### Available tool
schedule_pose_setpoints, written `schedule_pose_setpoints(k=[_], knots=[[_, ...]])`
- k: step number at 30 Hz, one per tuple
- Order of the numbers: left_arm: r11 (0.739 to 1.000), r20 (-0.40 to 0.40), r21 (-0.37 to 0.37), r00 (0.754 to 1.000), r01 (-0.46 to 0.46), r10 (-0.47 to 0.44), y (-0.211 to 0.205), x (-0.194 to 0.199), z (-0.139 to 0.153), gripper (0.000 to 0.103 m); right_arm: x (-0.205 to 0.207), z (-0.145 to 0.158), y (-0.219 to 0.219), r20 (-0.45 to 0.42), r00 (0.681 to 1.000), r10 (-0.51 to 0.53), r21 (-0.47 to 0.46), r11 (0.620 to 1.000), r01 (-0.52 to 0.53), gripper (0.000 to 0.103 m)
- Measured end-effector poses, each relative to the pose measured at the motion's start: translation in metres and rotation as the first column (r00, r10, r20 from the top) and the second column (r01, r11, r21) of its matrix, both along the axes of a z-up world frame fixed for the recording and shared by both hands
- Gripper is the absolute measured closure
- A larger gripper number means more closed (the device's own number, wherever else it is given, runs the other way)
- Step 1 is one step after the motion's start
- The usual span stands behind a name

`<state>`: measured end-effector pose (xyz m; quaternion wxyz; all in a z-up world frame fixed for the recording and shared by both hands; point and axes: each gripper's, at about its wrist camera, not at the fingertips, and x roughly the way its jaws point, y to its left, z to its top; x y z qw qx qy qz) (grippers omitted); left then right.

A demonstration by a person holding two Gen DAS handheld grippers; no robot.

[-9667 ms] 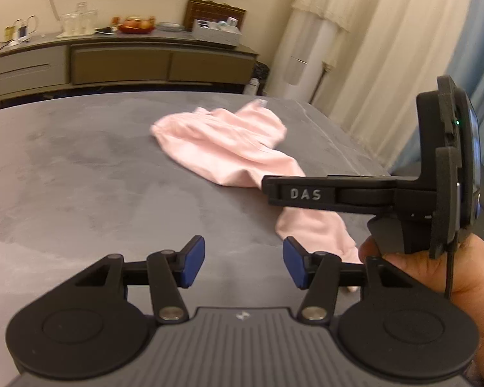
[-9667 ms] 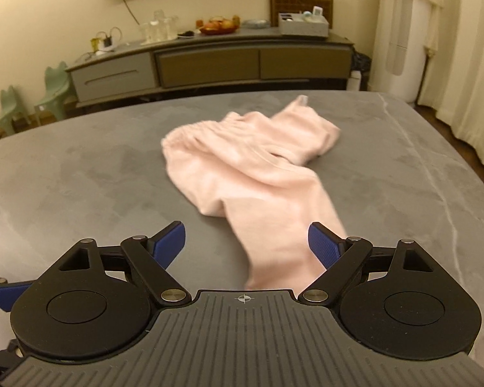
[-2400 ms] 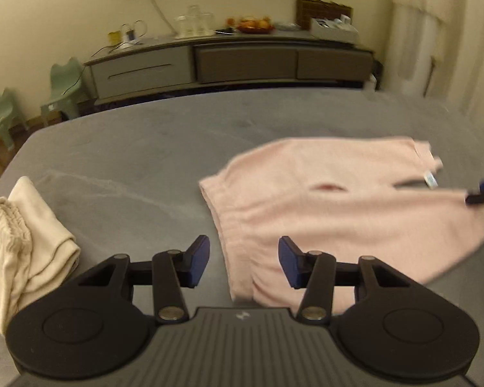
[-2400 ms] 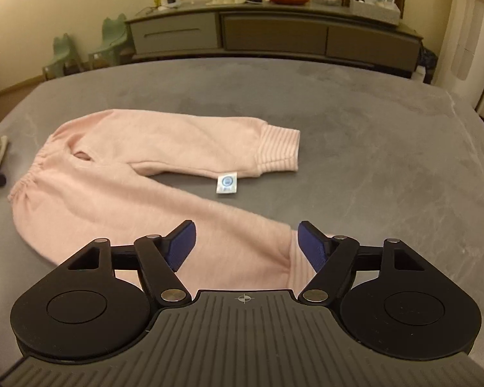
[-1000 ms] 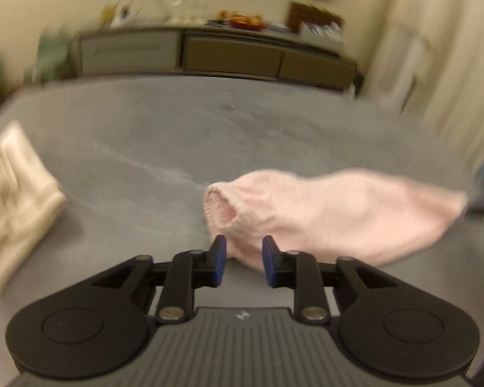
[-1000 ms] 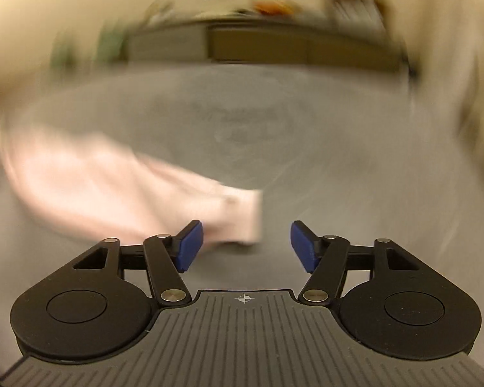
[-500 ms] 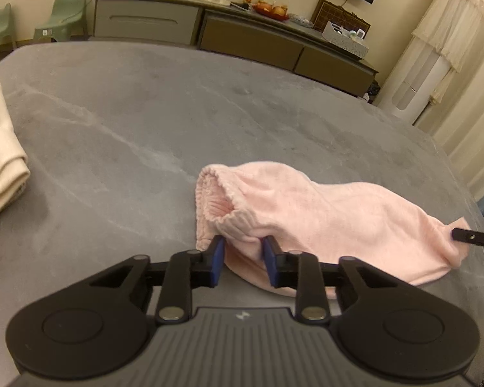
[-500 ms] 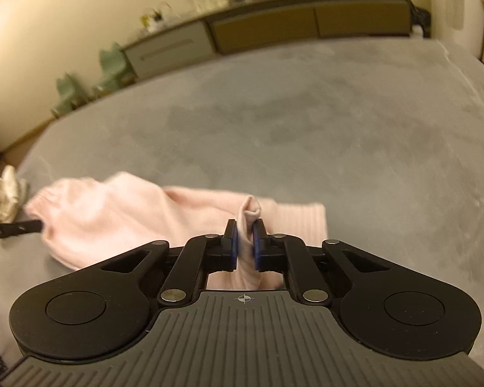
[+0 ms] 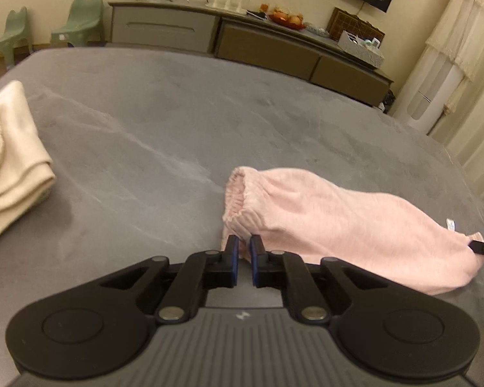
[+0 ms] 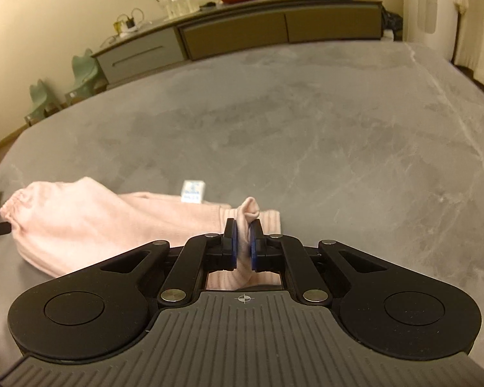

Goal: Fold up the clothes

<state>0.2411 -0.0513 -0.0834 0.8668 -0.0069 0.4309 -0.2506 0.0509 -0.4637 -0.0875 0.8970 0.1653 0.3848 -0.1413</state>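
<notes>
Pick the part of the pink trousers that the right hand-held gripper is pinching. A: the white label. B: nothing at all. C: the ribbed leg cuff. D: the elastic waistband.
C: the right hand-held gripper has closed on a bunched fold of the pink trousers' ribbed leg cuff; the waistband lies at the far end.

left gripper (image 9: 244, 248) black linkage arms, blue pads, silver pivot screws, ribbed grey housing, round black side discs, small white logo; right gripper (image 10: 243, 234) same build, crosshair mark on housing
</notes>
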Motion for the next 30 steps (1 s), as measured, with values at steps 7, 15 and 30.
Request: schedule_pose_setpoints(k=[7, 15, 30], knots=[[0.995, 0.124, 0.053, 0.989, -0.082, 0.075, 0.012, -0.005, 0.027, 0.087, -0.008, 0.018, 0.025, 0.005, 0.999, -0.036, -0.259, 0.965, 0.036, 0.069], [0.990, 0.110, -0.010, 0.984, 0.139, -0.137, -0.062, 0.000, 0.023, 0.080, 0.036, 0.020, 0.090, 0.091, 0.988, 0.124, -0.157, 0.982, -0.108, 0.070], [0.988, 0.132, 0.085, 0.981, 0.130, -0.141, -0.080, 0.015, 0.003, 0.084, 0.034, -0.003, 0.044, 0.049, 0.998, -0.035, -0.147, 0.988, 0.042, 0.084]])
